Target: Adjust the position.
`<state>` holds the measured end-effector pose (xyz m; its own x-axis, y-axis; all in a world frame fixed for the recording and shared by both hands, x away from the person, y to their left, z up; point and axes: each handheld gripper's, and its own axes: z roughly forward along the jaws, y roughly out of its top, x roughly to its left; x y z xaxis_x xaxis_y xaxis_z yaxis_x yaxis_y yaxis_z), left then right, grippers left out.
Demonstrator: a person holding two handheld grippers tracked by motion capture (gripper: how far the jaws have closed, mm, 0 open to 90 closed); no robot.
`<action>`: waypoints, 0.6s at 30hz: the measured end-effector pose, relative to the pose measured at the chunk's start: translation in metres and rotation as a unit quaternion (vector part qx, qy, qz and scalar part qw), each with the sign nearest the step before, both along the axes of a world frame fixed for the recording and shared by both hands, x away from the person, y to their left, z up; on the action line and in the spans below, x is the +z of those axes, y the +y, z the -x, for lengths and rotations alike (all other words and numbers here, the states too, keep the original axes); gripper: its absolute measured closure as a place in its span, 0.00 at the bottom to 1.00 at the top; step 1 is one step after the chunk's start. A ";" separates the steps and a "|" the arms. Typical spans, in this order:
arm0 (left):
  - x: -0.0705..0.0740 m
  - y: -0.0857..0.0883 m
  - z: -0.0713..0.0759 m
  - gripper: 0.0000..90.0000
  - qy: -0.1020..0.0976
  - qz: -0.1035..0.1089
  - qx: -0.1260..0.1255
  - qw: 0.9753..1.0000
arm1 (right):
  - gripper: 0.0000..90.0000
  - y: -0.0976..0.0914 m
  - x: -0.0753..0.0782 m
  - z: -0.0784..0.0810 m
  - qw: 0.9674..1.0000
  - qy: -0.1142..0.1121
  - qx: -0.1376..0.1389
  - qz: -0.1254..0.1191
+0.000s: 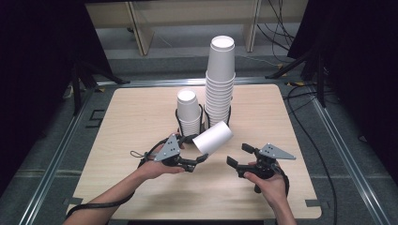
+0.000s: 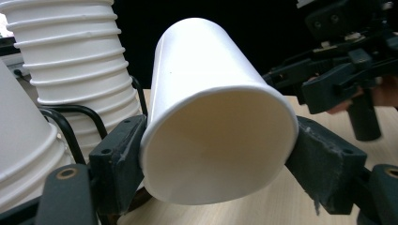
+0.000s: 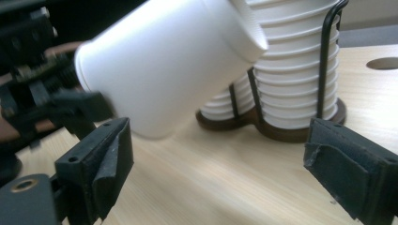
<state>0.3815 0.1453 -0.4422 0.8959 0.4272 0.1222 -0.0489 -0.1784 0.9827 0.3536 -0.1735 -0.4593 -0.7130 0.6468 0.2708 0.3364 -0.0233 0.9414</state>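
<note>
Cup stacks come first by size: the tall stack of white paper cups point(image 1: 219, 79) stands upright in a black wire holder point(image 1: 202, 117) near the middle of the bench point(image 1: 141, 117), and the shorter stack point(image 1: 188, 112) sits just beside it on the left, in the same holder. In front of them a single white cup point(image 1: 213, 137) hangs tilted above the bench, its closed base pointing up toward the stacks (its open mouth faces the left hand-held gripper's camera). The left hand-held gripper point(image 1: 202, 158) is clamped on this cup, its pads point(image 2: 117, 159) pressing the rim from both sides. The right hand-held gripper point(image 1: 238, 157), held apart to the right of the cup, has its jaws parted with nothing between them; only bare bench shows in the gap.
</note>
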 end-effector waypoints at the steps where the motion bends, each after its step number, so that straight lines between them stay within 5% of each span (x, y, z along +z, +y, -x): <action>1: 0.001 0.002 0.000 0.26 -0.003 -0.004 -0.002 1.000 | 0.11 -0.003 0.001 -0.001 1.000 -0.001 0.014 0.013; 8: 0.005 0.012 0.001 0.26 0.001 -0.019 -0.016 1.000 | 0.12 -0.010 0.004 -0.008 0.997 -0.008 0.032 0.072; 11: 0.008 0.016 0.003 0.26 0.007 -0.027 -0.021 0.999 | 0.13 -0.010 0.006 -0.008 0.995 0.012 0.042 0.085; 14: 0.010 0.020 0.004 0.26 0.008 -0.032 -0.027 0.999 | 0.13 -0.008 0.006 -0.013 0.993 -0.013 0.058 0.101; 18: 0.012 0.024 0.004 0.26 0.007 -0.038 -0.035 0.999 | 0.13 -0.008 0.007 -0.015 0.988 -0.007 0.077 0.131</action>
<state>0.3774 0.1698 -0.4303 0.9250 0.3536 0.1390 -0.0499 -0.2495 0.9671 0.3684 -0.1810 -0.4526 -0.8110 0.5768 0.0975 0.3037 0.2728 0.9129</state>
